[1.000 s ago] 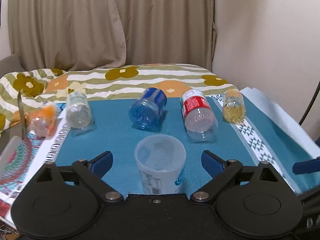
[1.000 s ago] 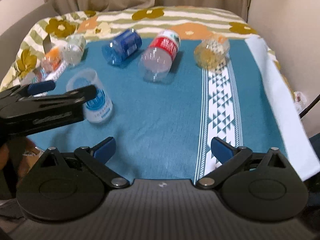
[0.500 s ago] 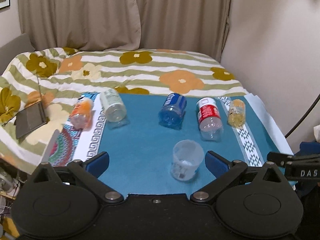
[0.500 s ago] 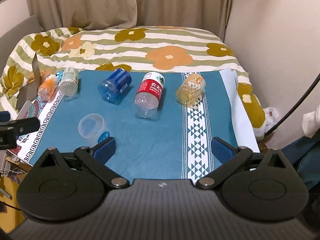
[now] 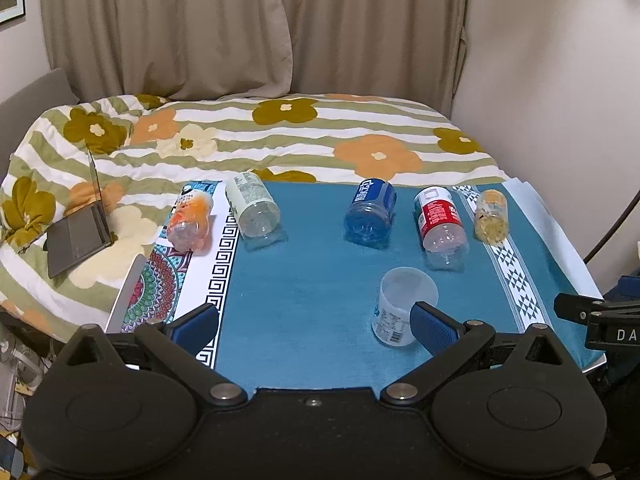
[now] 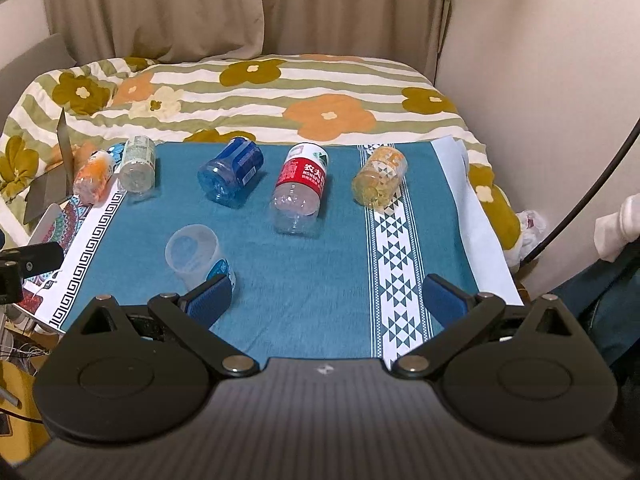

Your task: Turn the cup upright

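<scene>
A clear plastic cup (image 5: 402, 305) with a white-and-blue label stands upright, mouth up, on the blue cloth (image 5: 304, 304). It also shows in the right wrist view (image 6: 196, 256) at the left. My left gripper (image 5: 314, 326) is open and empty, pulled back from the cup, whose lower right is hidden by my right blue finger (image 5: 434, 328). My right gripper (image 6: 326, 300) is open and empty over the front of the cloth, its left finger (image 6: 210, 298) just before the cup.
Several bottles lie on their sides at the back: orange (image 5: 190, 220), clear (image 5: 254, 210), blue (image 5: 370, 212), red-labelled (image 5: 440, 222), yellow (image 5: 492, 216). A laptop (image 5: 80, 228) sits on the floral bedspread at left. A wall and cable stand at right.
My left gripper has drawn back and up from the cup, leaving it standing upright on the cloth. My right gripper has also pulled back and risen. Both views are now wider.
</scene>
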The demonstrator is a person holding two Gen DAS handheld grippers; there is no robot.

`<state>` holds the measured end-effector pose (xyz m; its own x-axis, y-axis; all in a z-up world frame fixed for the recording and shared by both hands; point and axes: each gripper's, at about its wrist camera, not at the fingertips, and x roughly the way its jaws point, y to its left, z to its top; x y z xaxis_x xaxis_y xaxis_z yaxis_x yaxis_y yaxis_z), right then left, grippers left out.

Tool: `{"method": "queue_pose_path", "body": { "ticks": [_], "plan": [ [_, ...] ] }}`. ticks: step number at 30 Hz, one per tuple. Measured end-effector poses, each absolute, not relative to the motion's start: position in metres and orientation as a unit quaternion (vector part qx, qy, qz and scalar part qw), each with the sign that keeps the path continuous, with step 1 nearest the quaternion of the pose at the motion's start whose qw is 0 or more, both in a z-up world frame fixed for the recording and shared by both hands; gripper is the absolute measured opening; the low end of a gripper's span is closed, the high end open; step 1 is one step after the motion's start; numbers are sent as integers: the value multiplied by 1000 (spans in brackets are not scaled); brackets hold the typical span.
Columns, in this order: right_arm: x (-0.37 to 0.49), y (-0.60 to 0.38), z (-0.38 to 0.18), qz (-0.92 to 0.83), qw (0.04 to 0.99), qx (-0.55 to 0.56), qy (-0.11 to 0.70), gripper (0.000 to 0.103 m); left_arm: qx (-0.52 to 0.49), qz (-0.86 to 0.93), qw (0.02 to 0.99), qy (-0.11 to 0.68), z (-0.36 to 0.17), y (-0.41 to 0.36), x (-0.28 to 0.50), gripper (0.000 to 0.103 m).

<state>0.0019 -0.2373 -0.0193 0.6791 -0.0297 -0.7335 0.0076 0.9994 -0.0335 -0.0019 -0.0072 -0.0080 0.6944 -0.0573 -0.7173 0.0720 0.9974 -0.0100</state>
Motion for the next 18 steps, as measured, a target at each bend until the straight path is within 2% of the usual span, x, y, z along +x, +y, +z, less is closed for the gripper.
{"method": "queue_pose_path", "body": {
  "ticks": [18],
  "plan": [
    [-1, -235, -16, -17, 919, -8, 394, 103, 33, -39, 927, 373, -4, -10, -7, 103]
  ]
}}
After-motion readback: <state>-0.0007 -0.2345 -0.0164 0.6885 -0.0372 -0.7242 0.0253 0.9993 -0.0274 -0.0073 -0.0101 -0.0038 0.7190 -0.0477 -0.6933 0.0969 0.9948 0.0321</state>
